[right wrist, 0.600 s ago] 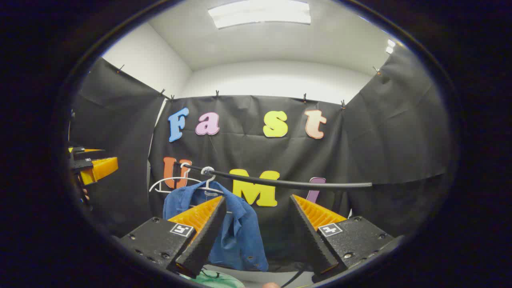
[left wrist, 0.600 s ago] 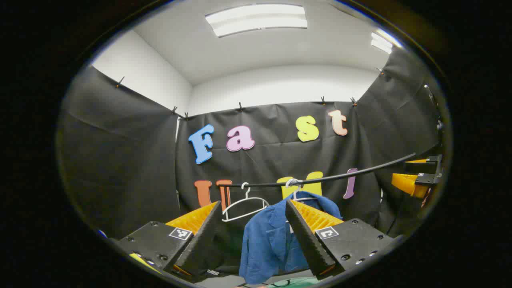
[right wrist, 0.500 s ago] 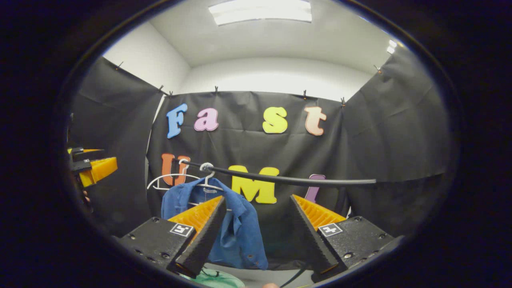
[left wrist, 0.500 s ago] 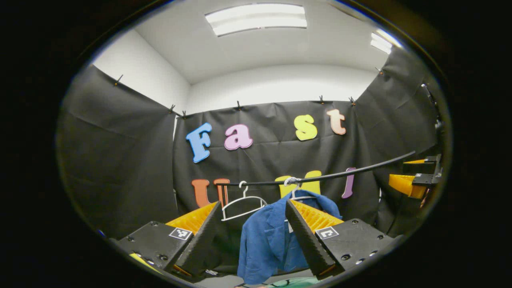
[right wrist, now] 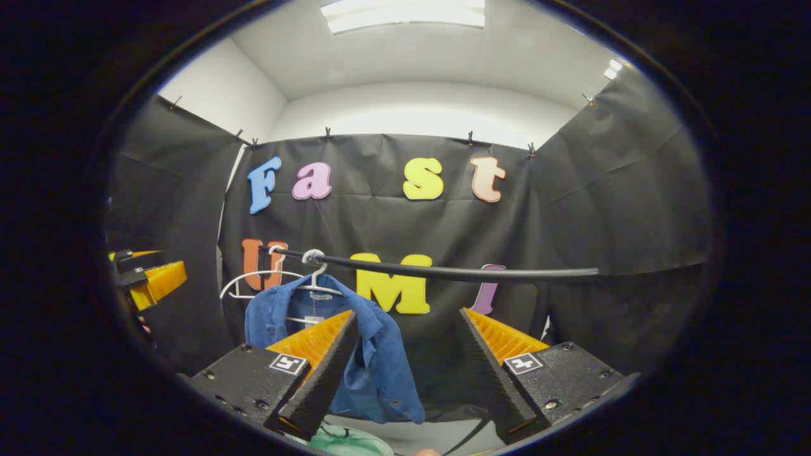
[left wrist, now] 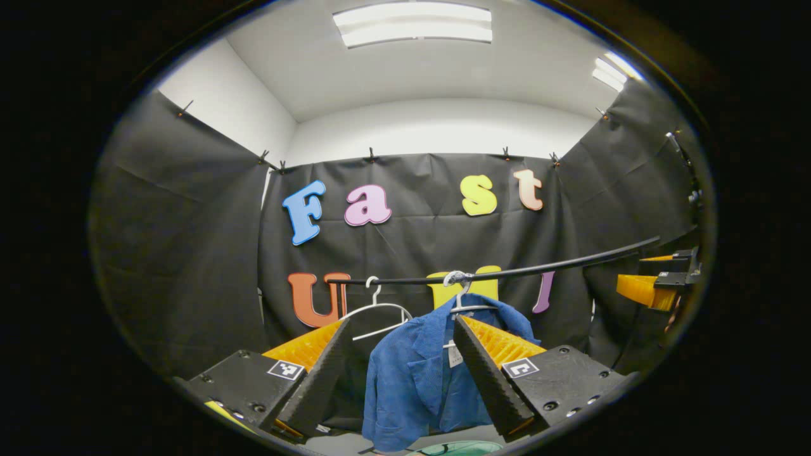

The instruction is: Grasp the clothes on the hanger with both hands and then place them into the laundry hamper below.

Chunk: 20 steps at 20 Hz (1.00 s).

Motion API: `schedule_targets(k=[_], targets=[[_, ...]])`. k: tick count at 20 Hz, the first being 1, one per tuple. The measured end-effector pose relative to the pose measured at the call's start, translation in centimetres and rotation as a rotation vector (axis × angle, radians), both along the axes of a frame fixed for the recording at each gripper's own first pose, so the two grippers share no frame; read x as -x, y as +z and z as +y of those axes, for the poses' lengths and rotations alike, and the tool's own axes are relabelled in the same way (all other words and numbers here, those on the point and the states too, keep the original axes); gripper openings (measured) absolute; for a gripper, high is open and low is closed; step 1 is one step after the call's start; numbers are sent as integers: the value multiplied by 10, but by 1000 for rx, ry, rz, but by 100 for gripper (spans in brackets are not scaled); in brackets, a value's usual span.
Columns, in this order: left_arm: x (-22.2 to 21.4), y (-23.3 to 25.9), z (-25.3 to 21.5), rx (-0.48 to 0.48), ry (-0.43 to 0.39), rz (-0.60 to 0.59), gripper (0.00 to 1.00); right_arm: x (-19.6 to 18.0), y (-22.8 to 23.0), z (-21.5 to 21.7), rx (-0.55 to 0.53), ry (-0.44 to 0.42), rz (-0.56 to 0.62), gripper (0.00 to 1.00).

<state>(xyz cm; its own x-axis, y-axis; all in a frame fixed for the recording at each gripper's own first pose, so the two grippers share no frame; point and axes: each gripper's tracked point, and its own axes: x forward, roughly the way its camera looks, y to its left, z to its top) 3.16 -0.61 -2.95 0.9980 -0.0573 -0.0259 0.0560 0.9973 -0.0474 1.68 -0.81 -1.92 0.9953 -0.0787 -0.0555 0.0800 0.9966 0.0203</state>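
Two grippers: both with jaws spread, nothing between them.
Left gripper (left wrist: 400,354): aimed at the jacket, well short of it.
Right gripper (right wrist: 405,351): same, jacket off its left finger.
Blue jacket (left wrist: 415,380): on a white hanger (left wrist: 466,305) hooked to the black rail (left wrist: 545,268).
Spare hanger (left wrist: 379,313): bare, beside it on the rail.
Hamper (right wrist: 345,442): green rim below the jacket.

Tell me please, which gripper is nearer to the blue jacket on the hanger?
Left, though only slightly. In the left gripper view the blue jacket hangs between the open fingers of the left gripper. For the right gripper it hangs off toward its left finger. Neither touches it.
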Motion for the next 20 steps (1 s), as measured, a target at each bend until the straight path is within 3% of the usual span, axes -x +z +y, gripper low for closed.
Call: schedule_targets(k=[7,11,20], targets=[[-8,4,-2,33,34,-10,100,-5,-16,-20,13,-5,9,99],[-9,-3,7,24,65,11,100,-16,-35,-13,-10,21,43,99],[-16,-25,16,1,55,30,100,-49,-77,23,-1,59,122,99]])
